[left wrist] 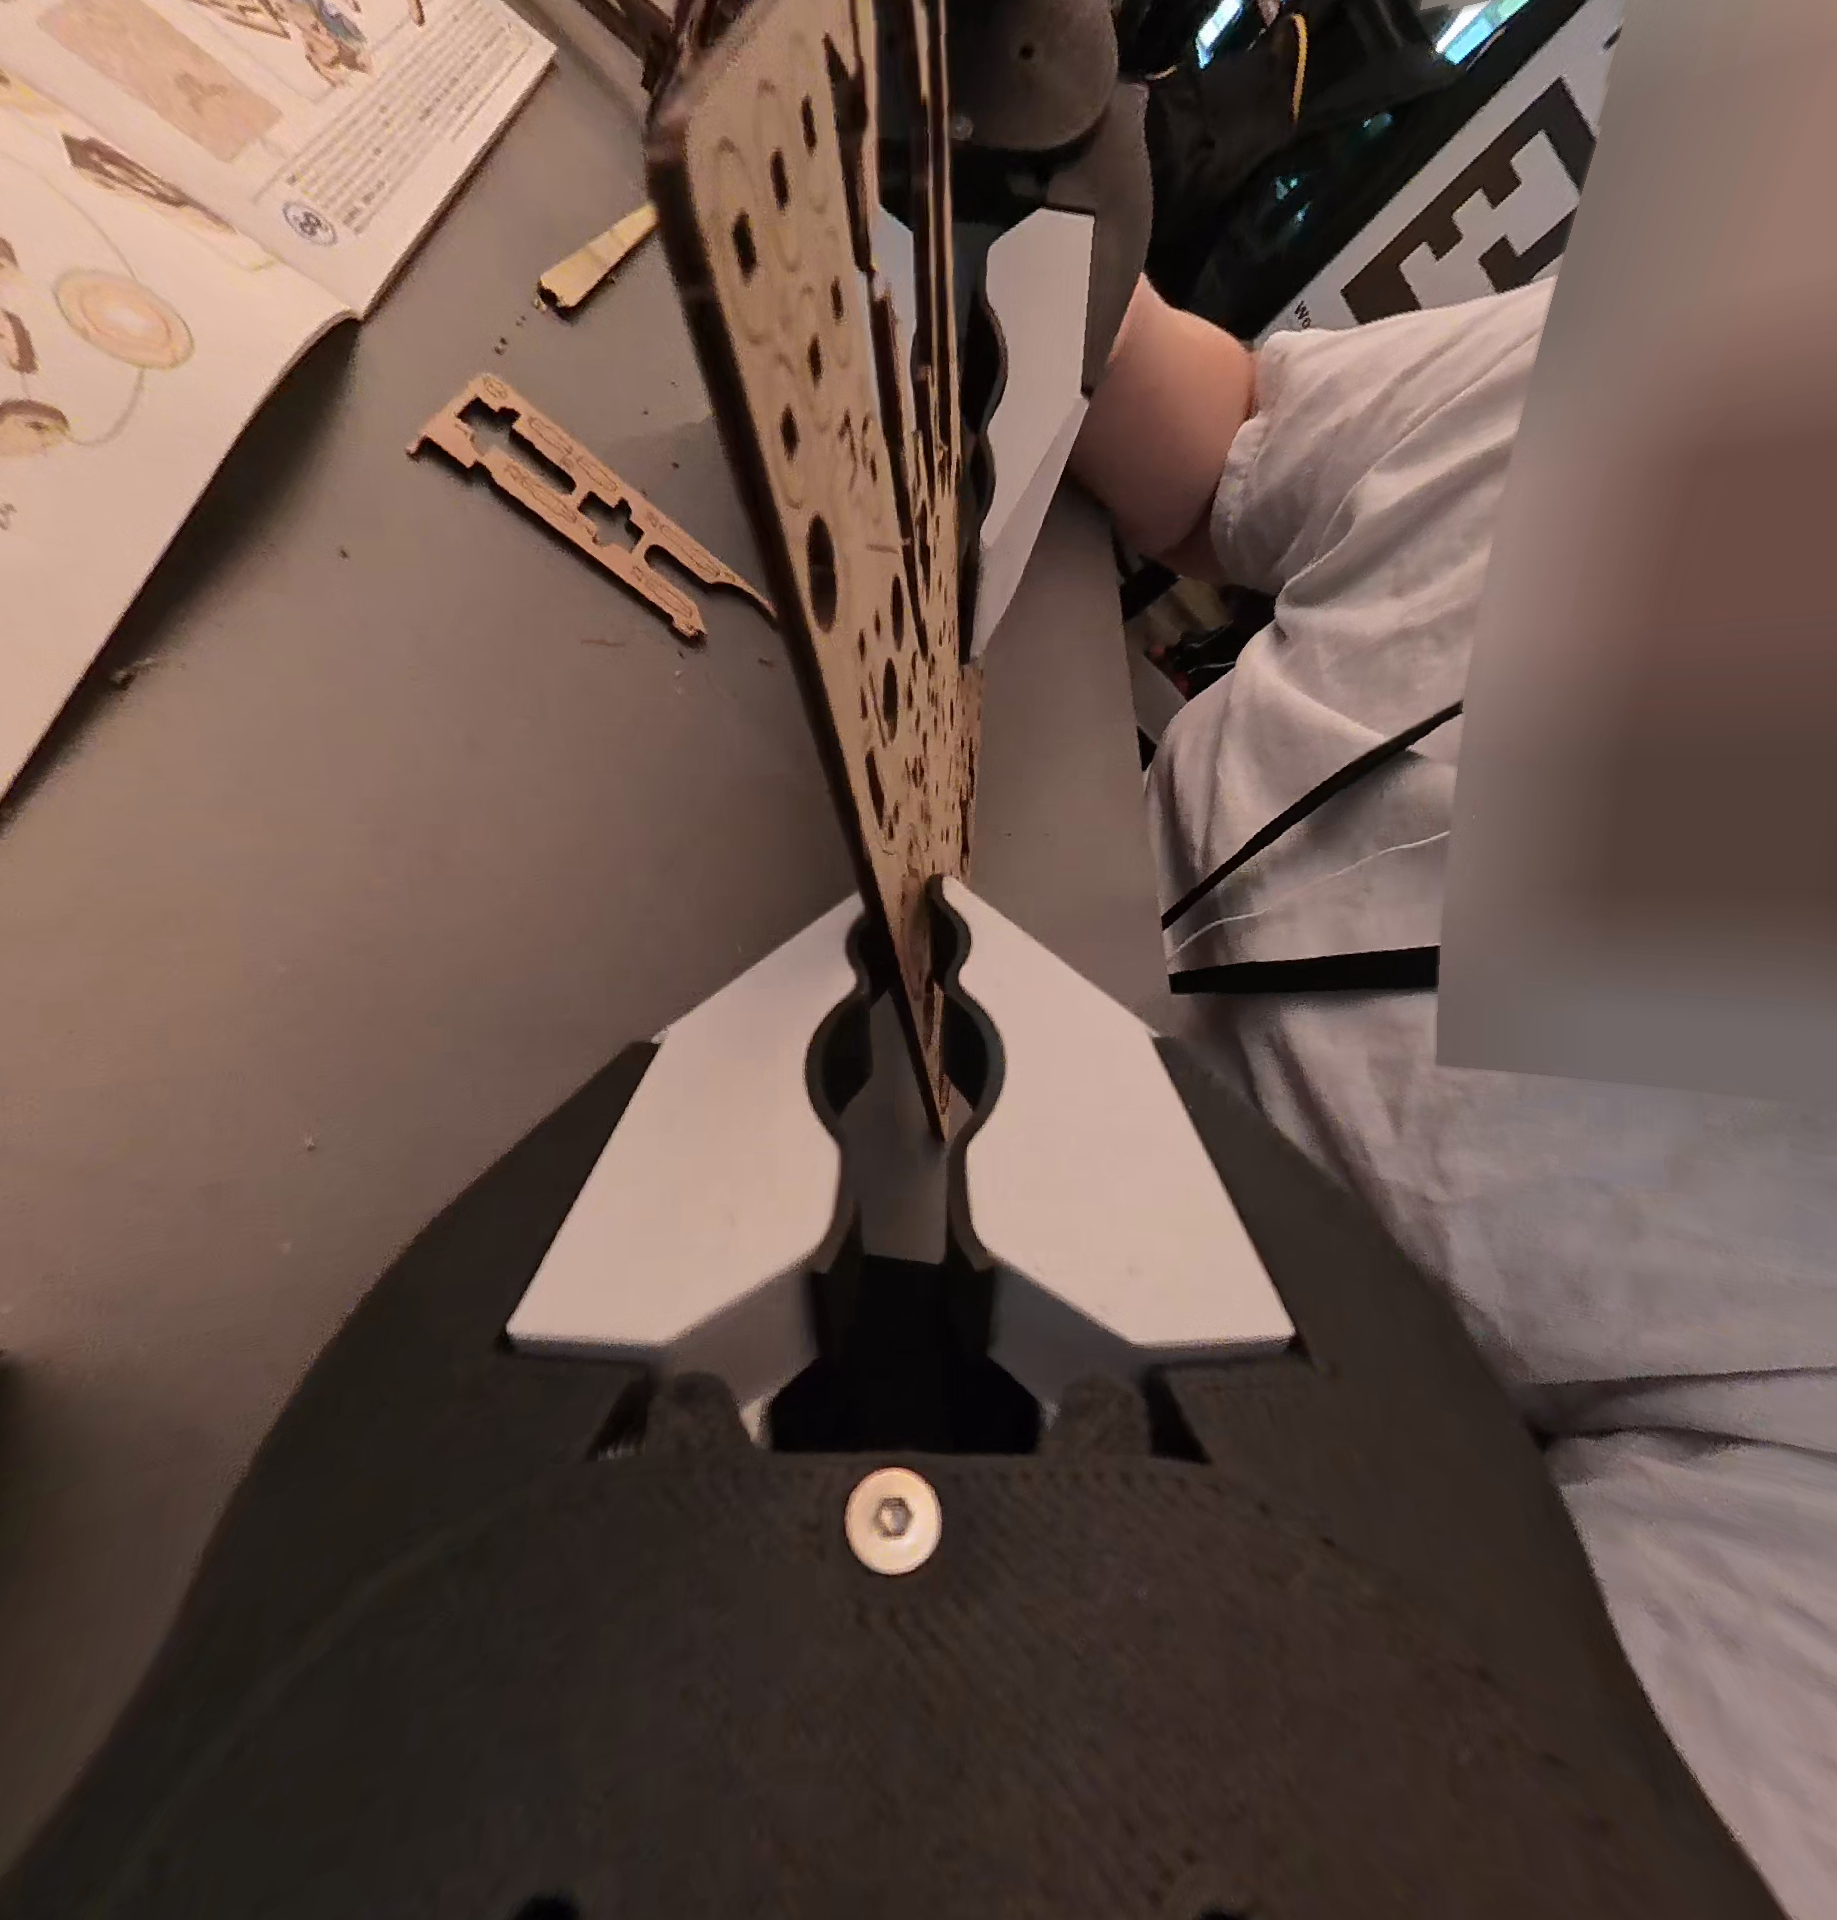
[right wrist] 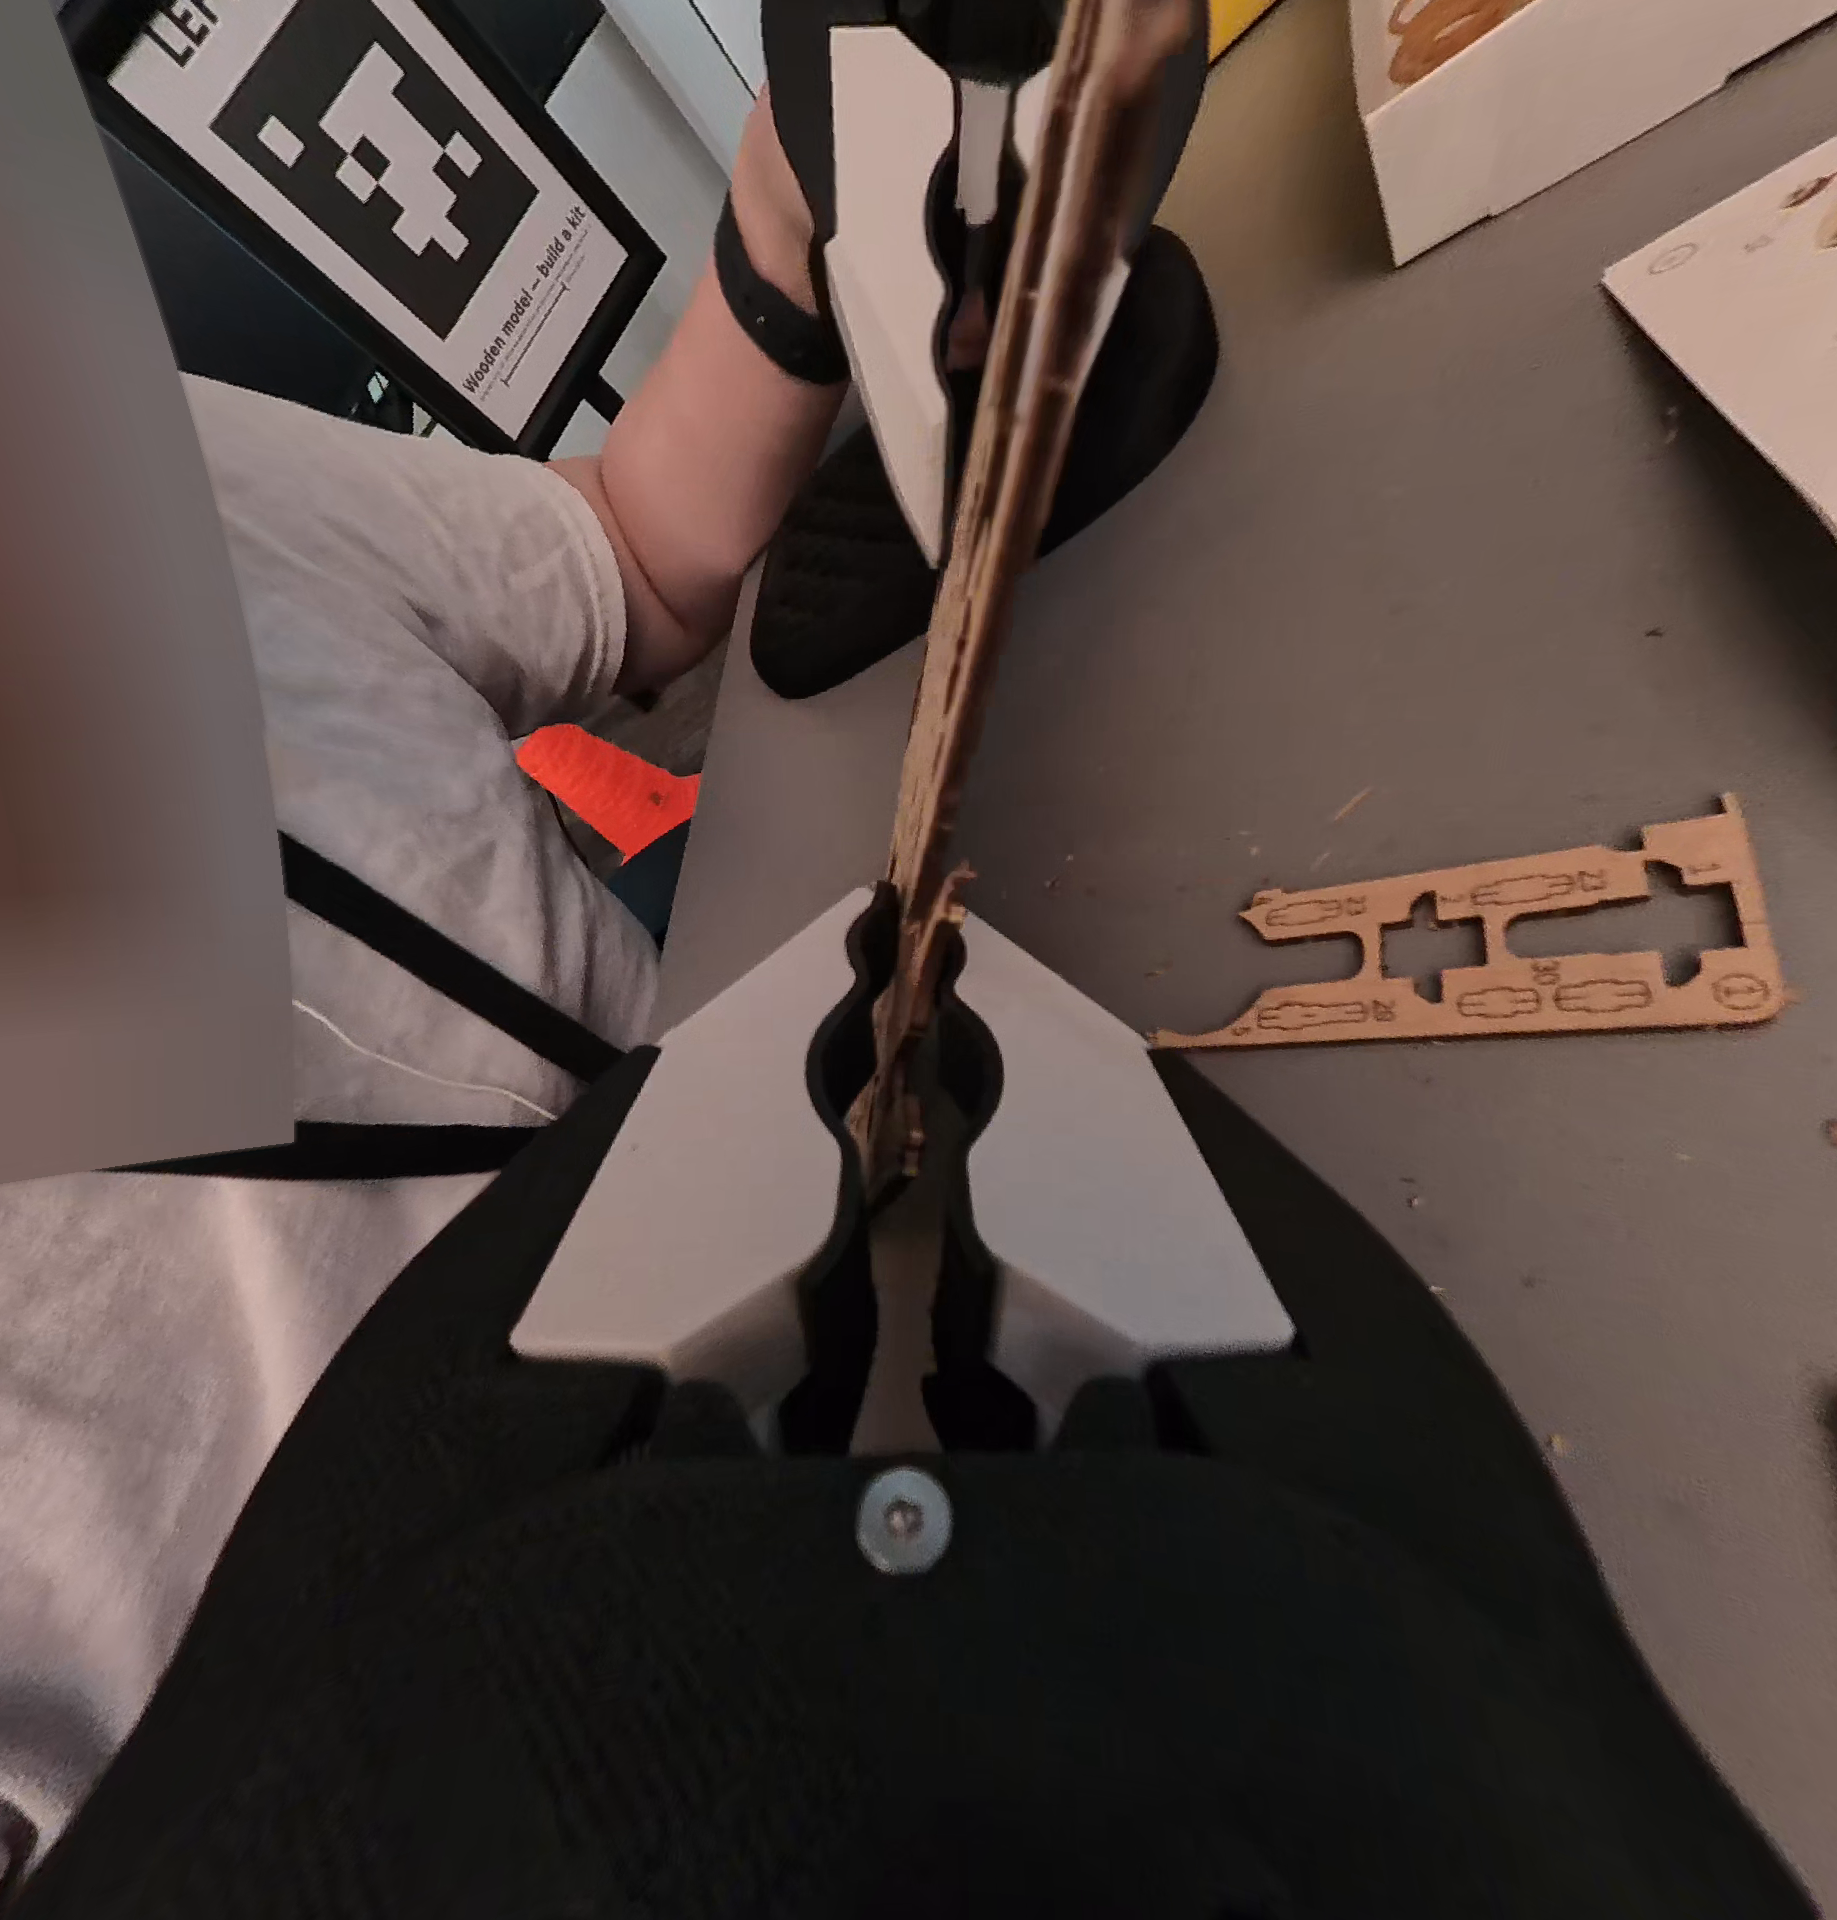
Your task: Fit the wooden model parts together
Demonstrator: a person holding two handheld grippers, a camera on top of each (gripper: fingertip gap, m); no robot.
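A thin laser-cut wooden sheet (left wrist: 841, 499) with many punched-out holes is held on edge above the grey table (left wrist: 374, 831). My left gripper (left wrist: 906, 914) is shut on its near end. My right gripper (right wrist: 909, 925) is shut on the opposite end of the same sheet (right wrist: 981, 540), seen almost edge-on. Each gripper shows at the far end of the sheet in the other's view: the right gripper (left wrist: 981, 343), the left gripper (right wrist: 955, 208). A flat wooden frame piece (left wrist: 581, 509) with cut-outs lies on the table; it also shows in the right wrist view (right wrist: 1516, 935).
An open instruction booklet (left wrist: 166, 208) lies at the far left. A small wooden strip (left wrist: 597, 255) lies beside it. A white box (right wrist: 1516, 114) and a paper sheet (right wrist: 1766, 343) sit at the right. A person in a light shirt (left wrist: 1361, 727) sits close at the table's edge. Wood crumbs dot the table. The tips of one gripper are about 8 cm away from the tips of the other.
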